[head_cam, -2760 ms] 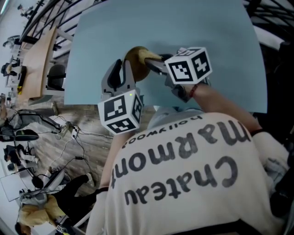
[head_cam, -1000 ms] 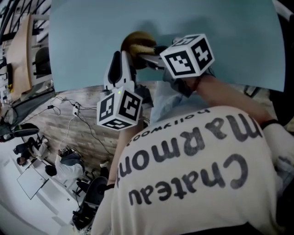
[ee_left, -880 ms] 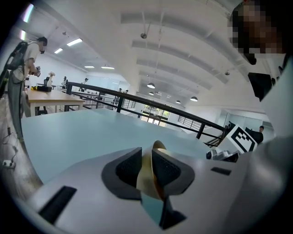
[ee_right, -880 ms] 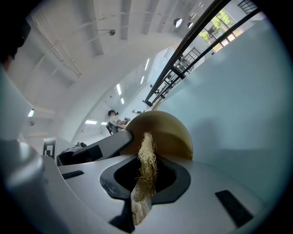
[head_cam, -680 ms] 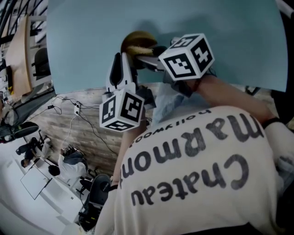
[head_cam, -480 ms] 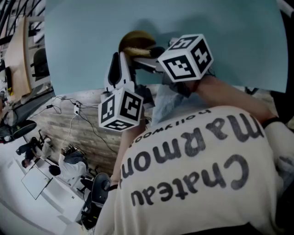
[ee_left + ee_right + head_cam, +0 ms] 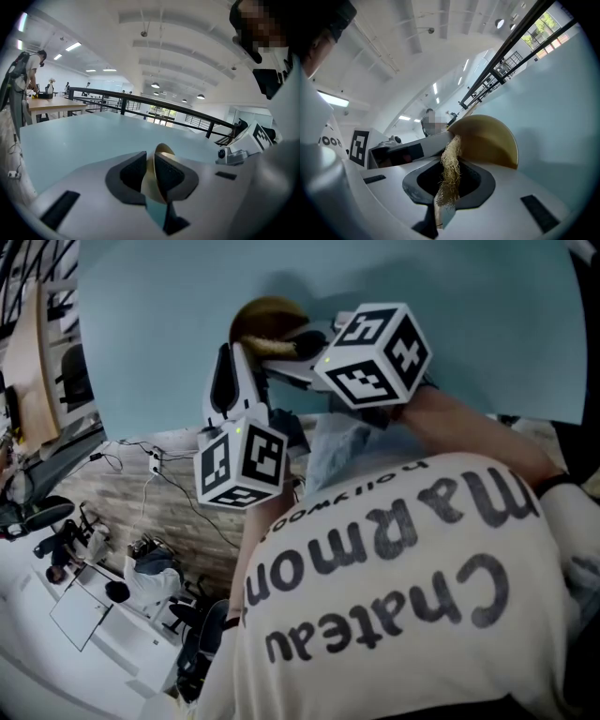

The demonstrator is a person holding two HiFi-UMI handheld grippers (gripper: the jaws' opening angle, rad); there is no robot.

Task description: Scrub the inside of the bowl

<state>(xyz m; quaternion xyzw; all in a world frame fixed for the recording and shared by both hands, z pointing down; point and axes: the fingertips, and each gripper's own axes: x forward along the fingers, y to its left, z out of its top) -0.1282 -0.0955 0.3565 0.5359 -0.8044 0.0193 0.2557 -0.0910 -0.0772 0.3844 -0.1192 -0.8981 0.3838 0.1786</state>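
A brown bowl [image 7: 265, 314] is tipped on its side over the light blue table [image 7: 450, 315]. My left gripper [image 7: 242, 354] comes at it from below. The bowl's thin rim [image 7: 163, 151] stands between the pads of the left gripper [image 7: 149, 167], whose jaws are closing on it. My right gripper [image 7: 292, 350] reaches in from the right and is shut on a pale fibrous scrubber [image 7: 451, 157]. The scrubber's tip touches the bowl's inner wall [image 7: 487, 138] just ahead of the right gripper [image 7: 450, 177].
The table's near edge [image 7: 159, 423] runs just below the grippers. Past it lies a wooden floor with cables [image 7: 141, 493]. The person's printed shirt [image 7: 394, 596] fills the lower part of the head view. A railing [image 7: 140, 101] and desks stand beyond the table.
The bowl and both grippers have drifted slightly left and up in the head view. The right gripper's cube has tilted a little. Both grips look the same.
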